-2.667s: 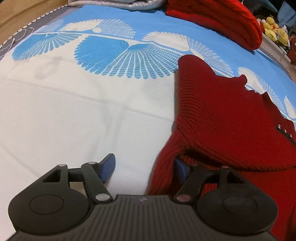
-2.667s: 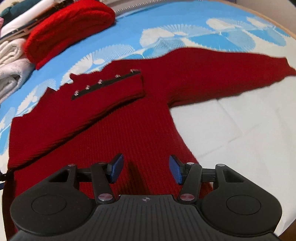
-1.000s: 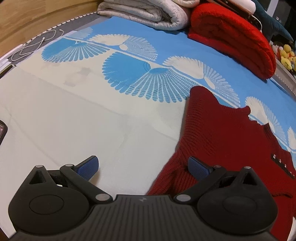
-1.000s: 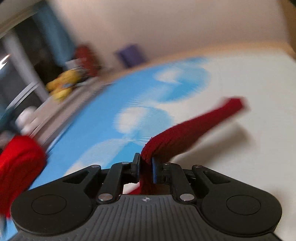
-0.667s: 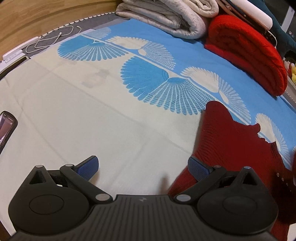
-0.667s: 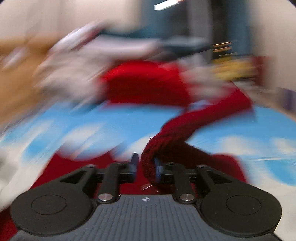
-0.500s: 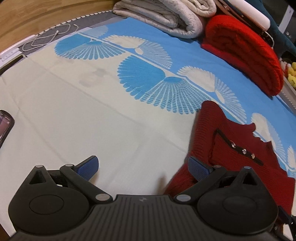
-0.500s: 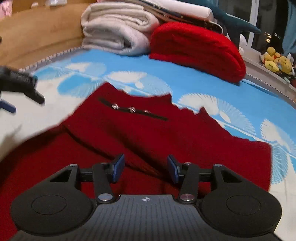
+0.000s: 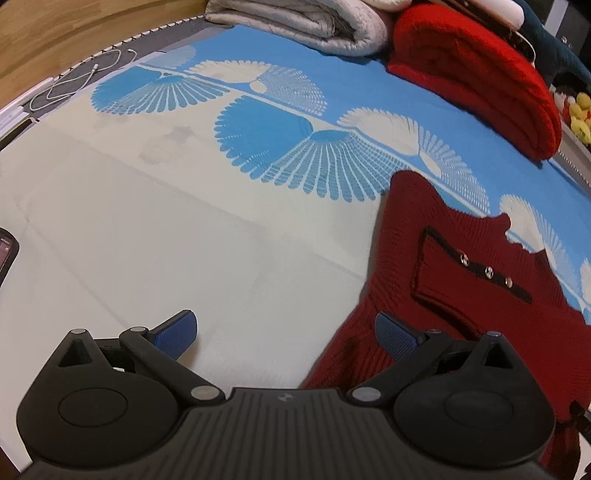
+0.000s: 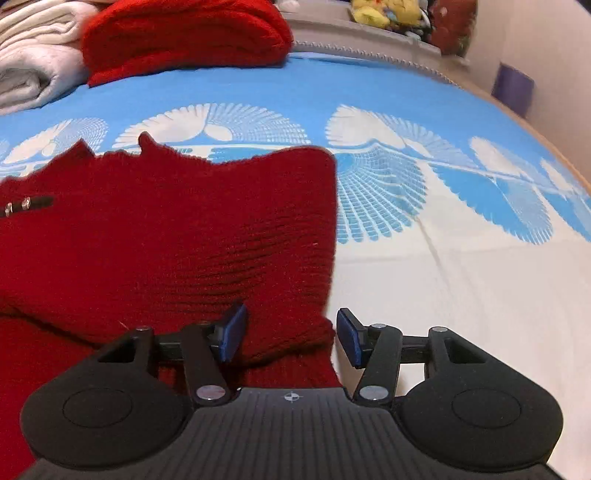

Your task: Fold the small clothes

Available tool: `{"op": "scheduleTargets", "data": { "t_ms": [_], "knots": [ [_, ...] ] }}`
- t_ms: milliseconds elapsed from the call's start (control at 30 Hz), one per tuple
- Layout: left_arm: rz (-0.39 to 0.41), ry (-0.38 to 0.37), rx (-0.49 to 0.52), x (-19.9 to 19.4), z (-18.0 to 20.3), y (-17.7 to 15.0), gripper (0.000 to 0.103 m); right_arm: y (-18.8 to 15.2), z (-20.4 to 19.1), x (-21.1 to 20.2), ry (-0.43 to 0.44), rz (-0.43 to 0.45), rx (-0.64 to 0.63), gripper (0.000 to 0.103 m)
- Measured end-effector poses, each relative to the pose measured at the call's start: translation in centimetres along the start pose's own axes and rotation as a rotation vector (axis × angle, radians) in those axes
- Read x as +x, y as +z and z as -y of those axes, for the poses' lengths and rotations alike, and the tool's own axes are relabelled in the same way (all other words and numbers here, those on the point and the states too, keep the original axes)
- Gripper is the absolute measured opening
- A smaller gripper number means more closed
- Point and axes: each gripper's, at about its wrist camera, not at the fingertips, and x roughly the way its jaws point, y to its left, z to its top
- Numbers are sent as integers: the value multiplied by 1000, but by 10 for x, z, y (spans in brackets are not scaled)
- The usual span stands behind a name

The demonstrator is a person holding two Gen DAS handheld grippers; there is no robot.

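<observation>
Left wrist view: left gripper (image 9: 284,334) is hovering over the bed sheet (image 9: 155,236), jaws standing wide apart with nothing between them. Its left blue pad (image 9: 176,334) is sitting over bare cream sheet; its right pad is lying over the near left edge of the dark red knit sweater (image 9: 443,280). Sweater is lying flat on the bed at right of frame, a folded-in cuff with a black strip and three metal buttons (image 9: 487,272) resting on its body. Far side of the bed: a folded grey-white blanket (image 9: 317,22) and, beside it, a rolled bright red knit (image 9: 476,77). A white cable (image 9: 74,83) is lying at the upper-left bed edge; a phone corner (image 9: 5,251) is showing at far left.

Right wrist view: right gripper (image 10: 290,338) is hanging over the sweater's (image 10: 166,236) right edge. Its jaws have just been opening and are standing parted; a fold of the red knit is lying between them, pads not pressing it. Right pad is over cream sheet (image 10: 461,288). Button strip (image 10: 26,204) is showing at far left. Rolled red knit (image 10: 184,33) and pale blanket (image 10: 33,74) are lying at top left; yellow plush toys (image 10: 384,13) are sitting on the ledge beyond.
</observation>
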Motion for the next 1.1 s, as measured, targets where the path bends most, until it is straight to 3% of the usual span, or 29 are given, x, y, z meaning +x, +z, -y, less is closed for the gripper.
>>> {"op": "scheduleTargets", "data": {
  "t_ms": [100, 200, 300, 367, 400, 500, 600, 700, 833, 1033, 1100],
  "knots": [
    [7, 2, 13, 1, 4, 0, 103, 15, 1, -13, 20, 21, 7, 56],
    [12, 4, 26, 1, 10, -1, 103, 17, 6, -27, 66, 69, 43, 63],
    [10, -3, 52, 0, 17, -5, 103, 8, 5, 1, -4, -27, 19, 70],
    [22, -9, 74, -5, 21, -7, 103, 3, 8, -1, -5, 5, 56, 71],
    [34, -12, 81, -8, 21, -8, 103, 8, 10, -9, -2, -2, 64, 71],
    [78, -19, 125, -19, 25, -12, 103, 16, 22, -63, 77, 132, 177, 80],
    [112, -22, 173, -31, 26, -18, 103, -2, 31, -110, 156, 196, 229, 86],
    [124, -24, 220, -38, 24, -27, 103, -41, 35, -132, 176, 152, 249, 86],
    [126, -40, 269, -47, 19, -43, 103, -88, 35, -134, 129, 38, 227, 86],
    [115, -3, 285, -59, -2, -81, 103, -123, 40, -111, 22, -58, 227, 86],
    [119, 9, 304, -63, -10, -94, 103, -129, 46, -105, 37, -86, 262, 87]
  ]
}}
